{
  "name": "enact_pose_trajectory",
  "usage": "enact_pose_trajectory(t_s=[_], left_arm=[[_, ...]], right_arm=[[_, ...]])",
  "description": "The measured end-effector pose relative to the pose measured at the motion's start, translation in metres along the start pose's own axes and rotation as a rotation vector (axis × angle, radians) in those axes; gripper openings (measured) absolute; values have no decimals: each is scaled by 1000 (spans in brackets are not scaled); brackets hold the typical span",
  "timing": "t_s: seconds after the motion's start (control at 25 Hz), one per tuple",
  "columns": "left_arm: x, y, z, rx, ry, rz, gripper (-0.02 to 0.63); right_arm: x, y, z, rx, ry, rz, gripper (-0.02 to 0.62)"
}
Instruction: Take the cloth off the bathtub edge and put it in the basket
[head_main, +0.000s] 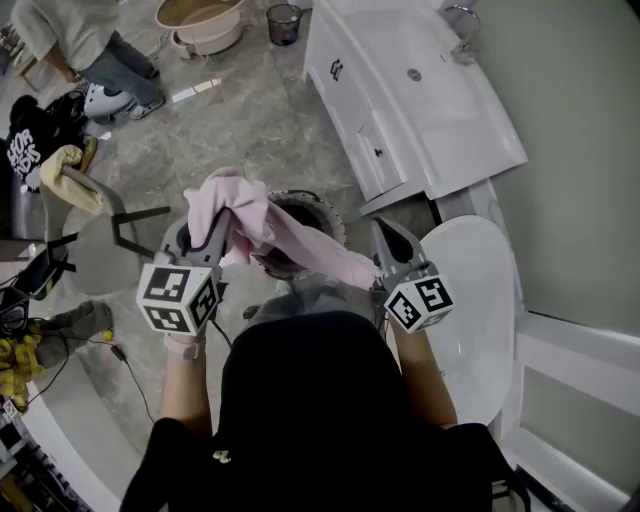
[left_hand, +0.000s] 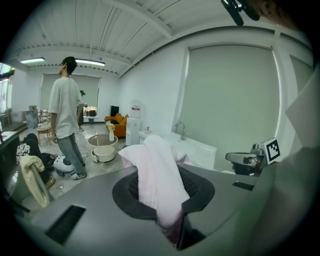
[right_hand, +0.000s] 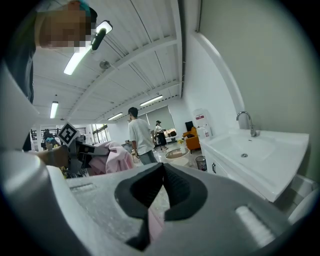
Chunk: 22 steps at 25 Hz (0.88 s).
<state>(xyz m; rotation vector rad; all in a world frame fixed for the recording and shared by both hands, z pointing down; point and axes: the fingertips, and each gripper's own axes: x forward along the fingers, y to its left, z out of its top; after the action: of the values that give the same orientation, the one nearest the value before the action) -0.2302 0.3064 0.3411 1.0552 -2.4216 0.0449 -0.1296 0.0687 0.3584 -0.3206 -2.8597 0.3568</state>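
The left gripper (head_main: 225, 226) and right gripper (head_main: 385, 250) both pinch the cloth (head_main: 272, 222), so hold it over the basket (head_main: 325, 212), lower it, then let go.

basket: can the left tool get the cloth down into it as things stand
Probably yes: the left tool holds the pink cloth over the open basket, nothing between them; the right tool grips its other end.

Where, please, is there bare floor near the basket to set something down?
The floor beyond the basket, along the vanity, is bare. The left side is crowded, with a chair and a bag.
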Motion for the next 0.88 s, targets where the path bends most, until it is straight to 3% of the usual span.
enact_pose_trajectory(t_s=[0.48,0.88], left_arm=[[-1,23,35,25,-55,142,84],[24,-2,12,-3,11,103,84]], right_arm=[[15,-25,9,3,-2,56,-3],[15,-36,6,6,19,79,-3]])
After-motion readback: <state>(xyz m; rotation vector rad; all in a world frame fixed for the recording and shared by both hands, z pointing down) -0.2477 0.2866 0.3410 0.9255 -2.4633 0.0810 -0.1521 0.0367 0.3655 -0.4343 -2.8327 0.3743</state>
